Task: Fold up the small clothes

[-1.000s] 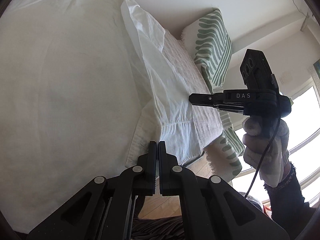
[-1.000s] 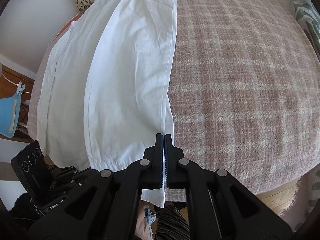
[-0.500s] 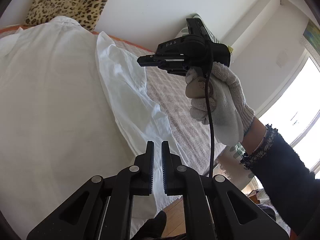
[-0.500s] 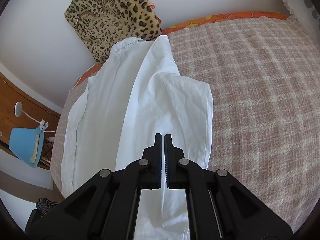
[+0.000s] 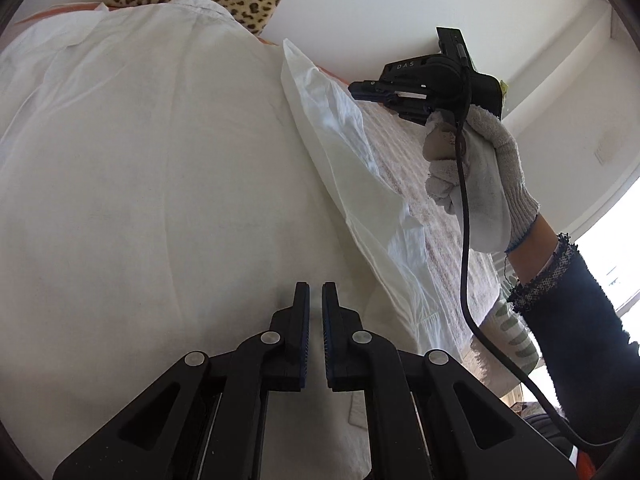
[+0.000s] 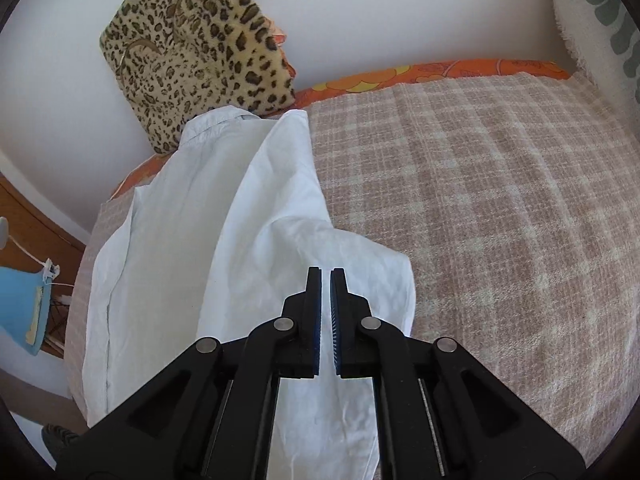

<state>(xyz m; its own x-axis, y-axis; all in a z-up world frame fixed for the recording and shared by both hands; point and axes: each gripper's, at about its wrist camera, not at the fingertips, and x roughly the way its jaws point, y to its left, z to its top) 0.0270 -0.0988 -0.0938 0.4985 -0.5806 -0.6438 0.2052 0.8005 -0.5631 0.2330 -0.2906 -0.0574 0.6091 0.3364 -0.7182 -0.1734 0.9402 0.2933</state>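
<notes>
A white shirt [image 6: 192, 240] lies on the plaid bedspread [image 6: 500, 200], its collar toward a leopard cushion, one side folded over the body. In the left wrist view the shirt [image 5: 160, 200] fills the frame. My left gripper [image 5: 316, 292] hovers close over the shirt body, its jaws a narrow gap apart, holding nothing. My right gripper [image 6: 326, 276] is above the folded part, its jaws a narrow gap apart and empty. It also shows in the left wrist view [image 5: 372, 92], held in a gloved hand above the shirt's right edge.
A leopard-print cushion [image 6: 200, 48] leans on the white wall at the bed's head. A green-striped pillow [image 6: 600, 20] is at the far right. A blue lamp [image 6: 24, 304] and wooden furniture stand left of the bed. An orange sheet edge [image 6: 440, 72] runs along the wall.
Both grippers let go of the shirt, opened slightly and rose away from the bed's near edge. The folded side now lies flat on the shirt.
</notes>
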